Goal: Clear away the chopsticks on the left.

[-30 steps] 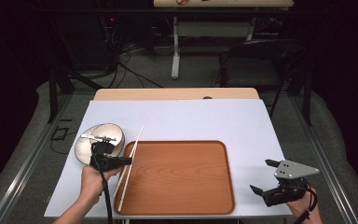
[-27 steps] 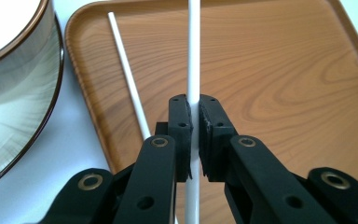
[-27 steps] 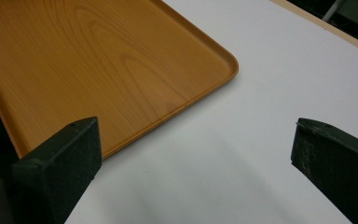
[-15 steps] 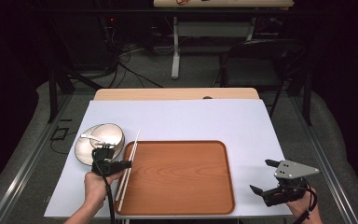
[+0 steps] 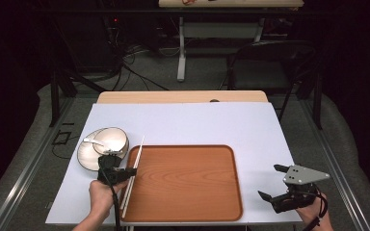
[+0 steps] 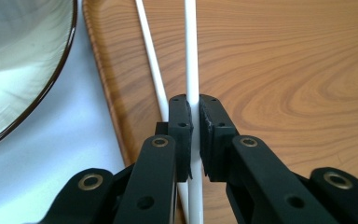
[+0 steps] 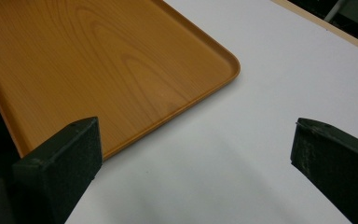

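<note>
Chopsticks (image 6: 192, 70): a white pair, seen at the left edge of the wooden tray (image 5: 188, 192). One stick is pinched between the closed jaws of the left gripper (image 6: 194, 126); the second stick (image 6: 150, 60) lies loose just beside it, running along the tray's left rim. In the high view the pair (image 5: 134, 168) is seen slanting from the tray's near-left edge up toward the far left, where the tips reach past the tray's far corner onto the white table cover (image 5: 197, 120).

Risks noted, as judgement:
- Only one stick appears clamped. If it is lifted or dragged, the loose stick is likely to be left behind or rolled off the rim onto the cover.
- The grip is taken well short of the far tip, so a long end would be levered; a sweep to the left could knock the bowl (image 5: 110, 140) and plate (image 5: 87, 155), which sit just left of the tray.
- The stick is thin, smooth and round; twisting or slipping between the pads (image 6: 181, 135) is to be expected under any side load.

Appearance: slender, straight, plain white, glossy, no markings made out. A white spoon (image 5: 92, 141) is seen in the bowl.

Right gripper (image 5: 278, 185): held at the near right, beyond the tray's right edge, jaws wide apart and holding nothing, above bare cover.
</note>
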`<state>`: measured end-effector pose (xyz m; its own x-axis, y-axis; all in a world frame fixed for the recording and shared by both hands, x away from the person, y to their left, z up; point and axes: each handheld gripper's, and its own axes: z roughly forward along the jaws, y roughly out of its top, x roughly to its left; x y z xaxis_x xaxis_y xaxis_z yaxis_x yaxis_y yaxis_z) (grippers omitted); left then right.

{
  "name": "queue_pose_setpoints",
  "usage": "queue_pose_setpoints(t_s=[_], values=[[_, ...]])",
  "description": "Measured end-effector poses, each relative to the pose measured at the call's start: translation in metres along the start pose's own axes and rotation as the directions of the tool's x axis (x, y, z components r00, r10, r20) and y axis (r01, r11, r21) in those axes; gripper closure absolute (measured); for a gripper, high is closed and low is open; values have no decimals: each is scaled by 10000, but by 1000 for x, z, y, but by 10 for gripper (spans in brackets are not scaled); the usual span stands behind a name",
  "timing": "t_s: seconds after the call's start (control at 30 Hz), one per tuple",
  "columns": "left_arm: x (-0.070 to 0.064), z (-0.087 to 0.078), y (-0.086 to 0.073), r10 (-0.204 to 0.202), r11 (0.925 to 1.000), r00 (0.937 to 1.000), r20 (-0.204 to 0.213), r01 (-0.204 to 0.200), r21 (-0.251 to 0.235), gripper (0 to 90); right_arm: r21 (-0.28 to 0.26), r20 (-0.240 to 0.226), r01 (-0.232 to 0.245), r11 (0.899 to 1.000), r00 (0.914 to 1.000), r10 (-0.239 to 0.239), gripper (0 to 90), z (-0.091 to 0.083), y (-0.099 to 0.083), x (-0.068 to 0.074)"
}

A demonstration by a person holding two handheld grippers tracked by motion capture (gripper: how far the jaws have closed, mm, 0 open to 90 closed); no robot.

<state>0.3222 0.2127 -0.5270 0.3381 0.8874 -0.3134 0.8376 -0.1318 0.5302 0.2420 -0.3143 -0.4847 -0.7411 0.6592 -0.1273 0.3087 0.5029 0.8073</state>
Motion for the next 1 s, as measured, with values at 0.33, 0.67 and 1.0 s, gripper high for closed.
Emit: queue_pose_setpoints(t_s=[0.33, 0.67, 1.0], values=[[2, 3, -7, 26, 9996, 9988, -495, -11, 292, 822, -45, -43, 56, 10000, 10000, -56, 13, 0, 1, 1], [2, 1, -13, 105, 9989, 9983, -580, -79, 456, 800, -34, -28, 78, 10000, 10000, -78, 13, -1, 2, 2], [0, 0, -16, 438, 9974, 9979, -479, -409, 600, 723, -37, -4, 113, 9999, 9999, -113, 13, -1, 2, 2]])
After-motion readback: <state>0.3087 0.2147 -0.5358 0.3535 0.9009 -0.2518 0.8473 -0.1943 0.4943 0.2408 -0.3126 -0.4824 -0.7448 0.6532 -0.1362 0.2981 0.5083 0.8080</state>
